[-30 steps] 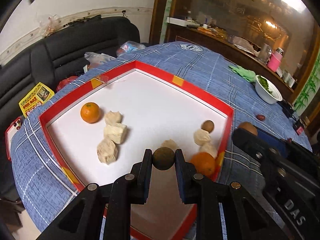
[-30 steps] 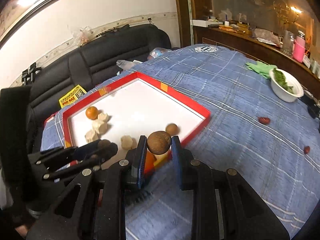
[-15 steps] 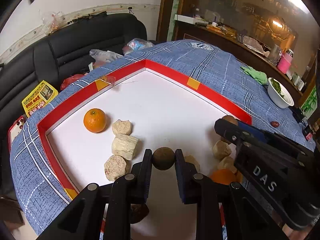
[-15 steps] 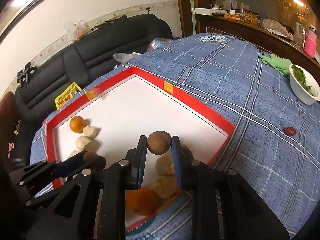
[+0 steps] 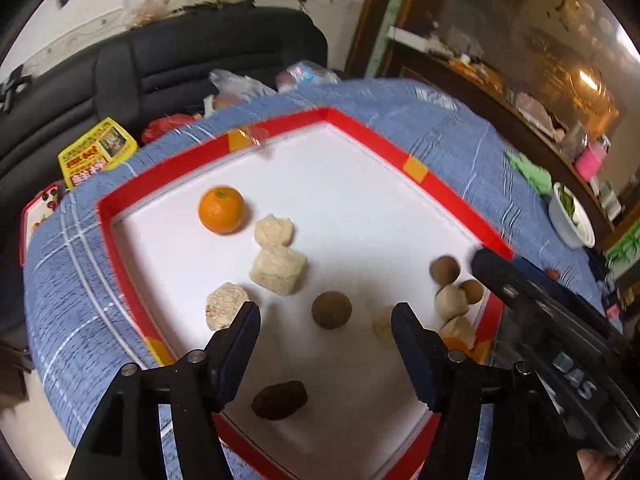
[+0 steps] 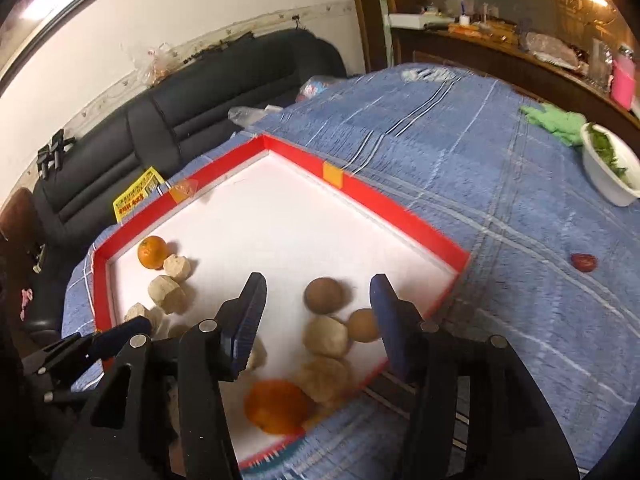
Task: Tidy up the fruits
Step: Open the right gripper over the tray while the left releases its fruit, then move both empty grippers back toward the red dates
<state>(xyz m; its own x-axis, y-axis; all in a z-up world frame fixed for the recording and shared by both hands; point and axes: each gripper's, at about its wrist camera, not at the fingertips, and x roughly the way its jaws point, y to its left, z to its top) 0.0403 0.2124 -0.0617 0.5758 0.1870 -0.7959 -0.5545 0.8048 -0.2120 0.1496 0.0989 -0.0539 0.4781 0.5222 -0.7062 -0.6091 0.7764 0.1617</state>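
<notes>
A red-rimmed white tray (image 5: 416,170) (image 6: 332,174) lies on the blue checked tablecloth. My left gripper (image 5: 325,318) is open, with a dark brown round fruit (image 5: 331,309) lying free on the tray between its jaws. My right gripper (image 6: 318,296) is open too, over a brown round fruit (image 6: 323,295) on the tray floor. An orange (image 5: 221,209) (image 6: 152,252) and several pale chunks (image 5: 278,266) sit at the tray's left. Another orange (image 6: 276,406), pale lumps (image 6: 326,336) and a small brown fruit (image 6: 362,325) crowd the right corner. A dark wrinkled fruit (image 5: 280,399) lies near the front.
A white bowl of greens (image 6: 608,168) and a green cloth (image 6: 554,118) sit at the table's far right. A small red fruit (image 6: 583,262) lies on the cloth. A black sofa (image 5: 160,64) with a yellow packet (image 5: 96,152) stands behind the table.
Both grippers have opened and let go of their brown fruits, which now lie on the tray. Both grippers moved further in over the tray.
</notes>
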